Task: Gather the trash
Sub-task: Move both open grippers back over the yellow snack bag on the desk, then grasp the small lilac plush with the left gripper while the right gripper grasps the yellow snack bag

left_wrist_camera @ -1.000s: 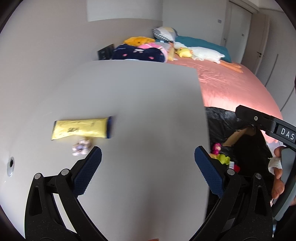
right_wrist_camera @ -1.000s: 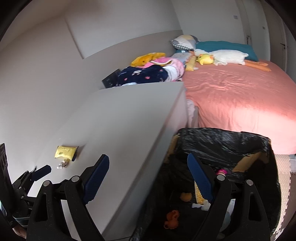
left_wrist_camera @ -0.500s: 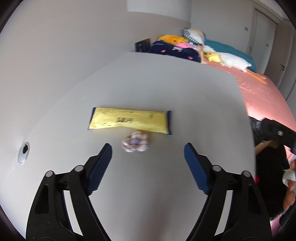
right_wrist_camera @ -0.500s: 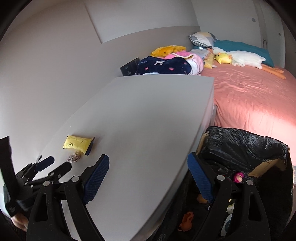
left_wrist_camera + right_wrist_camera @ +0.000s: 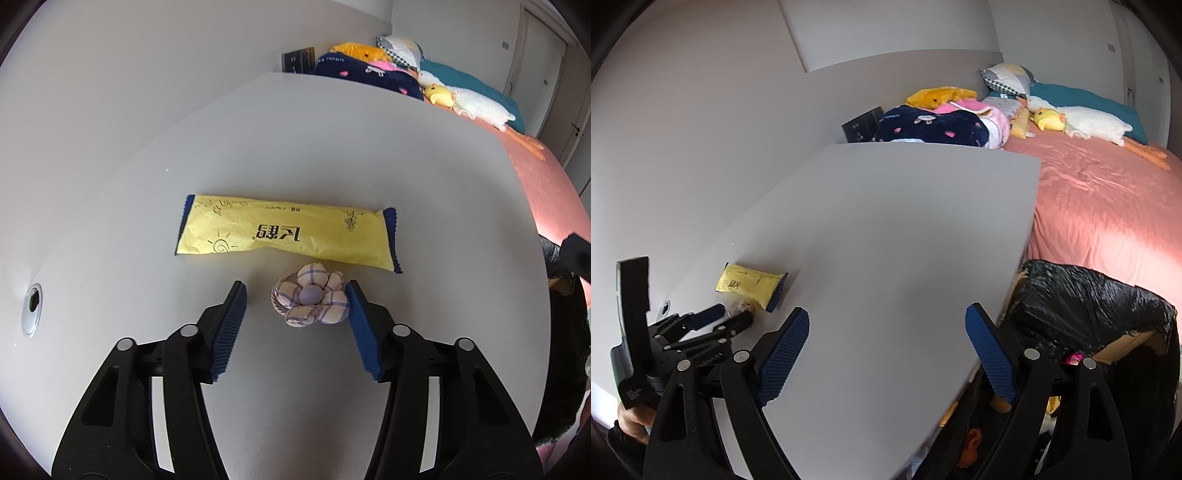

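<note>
The left hand-held gripper (image 5: 295, 306) is closing around a soft, light checked-fabric flower hair tie (image 5: 312, 300) on the grey surface (image 5: 332, 155), not yet pinched; its padded middle is judged best gripped. The right hand-held gripper (image 5: 886, 343) is held open, empty.

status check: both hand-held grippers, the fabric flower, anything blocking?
Left hand-held gripper closing around fabric flower hair tie, not clamped. Right hand-held gripper open, empty. Yellow wrapper just behind; nothing blocking.

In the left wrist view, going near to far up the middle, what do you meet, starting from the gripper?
left gripper, jaws closing around the fabric flower hair tie → yellow wrapper → bare white table → navy blanket on the bed.
</note>
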### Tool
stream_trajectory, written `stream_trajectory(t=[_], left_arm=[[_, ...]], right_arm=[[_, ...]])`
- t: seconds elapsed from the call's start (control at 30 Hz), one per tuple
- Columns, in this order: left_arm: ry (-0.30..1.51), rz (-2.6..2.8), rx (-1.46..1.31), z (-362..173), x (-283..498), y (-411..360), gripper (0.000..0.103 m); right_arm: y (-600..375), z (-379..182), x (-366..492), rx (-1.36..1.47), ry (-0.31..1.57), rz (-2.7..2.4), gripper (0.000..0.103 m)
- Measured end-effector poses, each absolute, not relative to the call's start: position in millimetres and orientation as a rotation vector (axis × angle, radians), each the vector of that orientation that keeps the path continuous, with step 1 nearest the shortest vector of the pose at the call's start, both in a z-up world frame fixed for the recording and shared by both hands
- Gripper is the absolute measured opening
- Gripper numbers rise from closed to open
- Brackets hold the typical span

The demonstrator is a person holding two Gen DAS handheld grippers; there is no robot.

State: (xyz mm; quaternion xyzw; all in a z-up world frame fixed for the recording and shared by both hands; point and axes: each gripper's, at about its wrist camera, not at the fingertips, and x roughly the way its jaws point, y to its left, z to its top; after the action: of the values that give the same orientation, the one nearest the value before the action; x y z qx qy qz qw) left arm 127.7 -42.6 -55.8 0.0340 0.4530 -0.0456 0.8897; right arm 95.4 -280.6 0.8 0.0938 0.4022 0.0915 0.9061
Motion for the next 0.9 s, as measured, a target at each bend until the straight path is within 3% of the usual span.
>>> stream_trajectory(t=[0.33,0.9], left_arm=[[0.929,-0.134,0.050,-51.9,126.5,-30.6,0.021],[0.870,0.060,-0.068,-13.8,115.2,46.0,0.020]], right_arm=[[-237.8,-0.8,124.5,0.135,0.851,0.288,0.087],[-139.7,-17.6,155.5,-0.055,0.898,0.407,0.087]])
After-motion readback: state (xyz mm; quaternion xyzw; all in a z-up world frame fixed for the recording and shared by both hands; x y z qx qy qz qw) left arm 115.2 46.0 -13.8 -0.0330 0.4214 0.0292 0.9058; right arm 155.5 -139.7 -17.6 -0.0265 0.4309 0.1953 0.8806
